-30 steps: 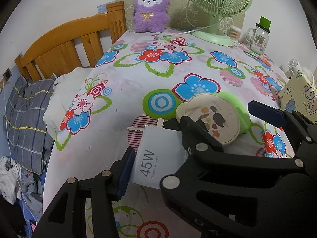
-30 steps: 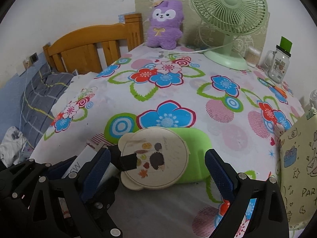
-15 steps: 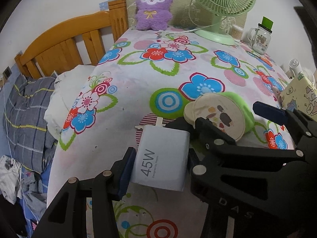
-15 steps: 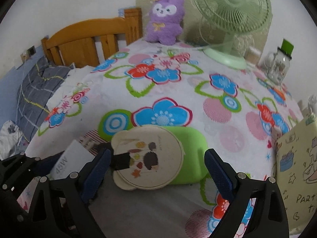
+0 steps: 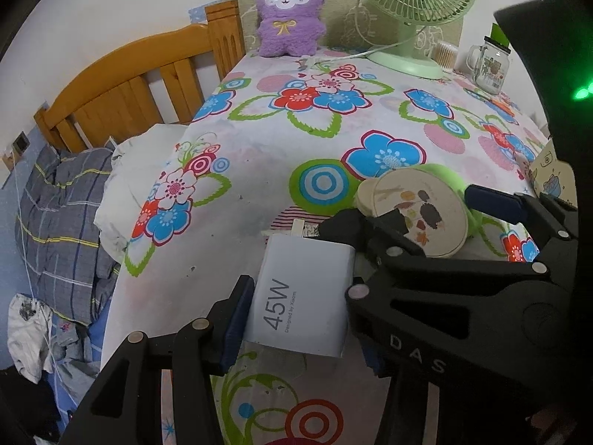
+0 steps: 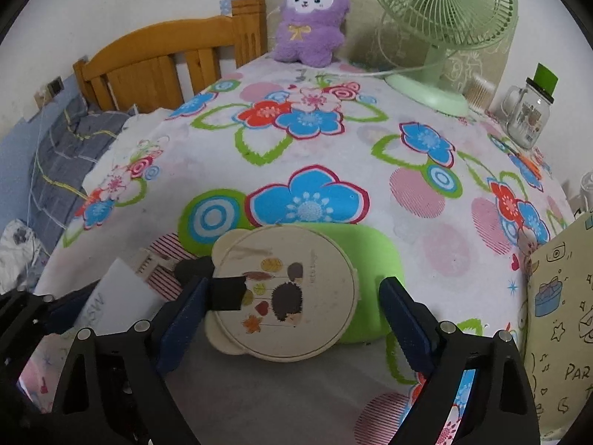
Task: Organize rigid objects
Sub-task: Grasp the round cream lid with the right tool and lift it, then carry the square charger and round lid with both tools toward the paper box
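My left gripper [image 5: 296,315] is shut on a white 45W charger [image 5: 302,298] and holds it just above the flowered tablecloth near the front left edge. The charger also shows in the right wrist view [image 6: 111,298]. My right gripper [image 6: 292,319] is open around a cream round lid [image 6: 285,293] with a hedgehog picture, which lies on a green box [image 6: 370,256]. Its fingers stand on either side of the lid without touching it. The lid [image 5: 418,213] also shows in the left wrist view, beyond the right gripper's fingers.
A purple plush [image 6: 311,22], a green fan [image 6: 437,29] and a glass mug jar [image 6: 528,115] stand at the back. A yellow patterned box [image 6: 563,319] stands at the right. A wooden bed headboard [image 5: 141,85] and bedding lie to the left of the table.
My left gripper has closed on the charger and drawn it back toward the table's front edge. The right gripper has moved slightly closer around the lid and stays open.
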The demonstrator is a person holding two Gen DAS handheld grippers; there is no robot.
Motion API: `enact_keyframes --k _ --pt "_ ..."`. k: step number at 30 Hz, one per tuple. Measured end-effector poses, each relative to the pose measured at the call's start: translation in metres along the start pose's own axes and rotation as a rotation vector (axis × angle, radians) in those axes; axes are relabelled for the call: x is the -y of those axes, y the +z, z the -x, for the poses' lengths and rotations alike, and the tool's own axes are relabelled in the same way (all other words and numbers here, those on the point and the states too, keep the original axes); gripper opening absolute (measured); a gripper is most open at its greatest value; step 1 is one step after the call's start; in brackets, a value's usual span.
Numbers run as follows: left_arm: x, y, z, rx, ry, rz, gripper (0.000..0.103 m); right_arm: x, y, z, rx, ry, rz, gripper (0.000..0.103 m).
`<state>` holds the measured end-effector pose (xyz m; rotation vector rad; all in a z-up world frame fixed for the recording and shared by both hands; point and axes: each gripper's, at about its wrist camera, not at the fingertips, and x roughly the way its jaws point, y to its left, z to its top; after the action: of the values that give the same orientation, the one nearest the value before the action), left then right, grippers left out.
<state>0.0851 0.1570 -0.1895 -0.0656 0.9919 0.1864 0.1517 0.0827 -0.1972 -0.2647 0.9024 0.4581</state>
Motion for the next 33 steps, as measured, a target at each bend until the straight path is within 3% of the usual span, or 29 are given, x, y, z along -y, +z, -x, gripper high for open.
enact_keyframes --k 1,3,33 --pt "-0.001 0.0 -0.001 -0.004 -0.006 0.008 0.054 -0.001 0.0 0.002 0.006 0.001 0.006 0.08" --pt "-0.001 0.001 0.0 -0.005 -0.005 0.008 0.054 -0.001 0.0 0.002 0.003 -0.007 0.0 0.08" --pt "0.038 -0.009 0.026 0.038 -0.044 -0.016 0.048 0.033 -0.029 0.054 0.037 -0.053 -0.079 0.08"
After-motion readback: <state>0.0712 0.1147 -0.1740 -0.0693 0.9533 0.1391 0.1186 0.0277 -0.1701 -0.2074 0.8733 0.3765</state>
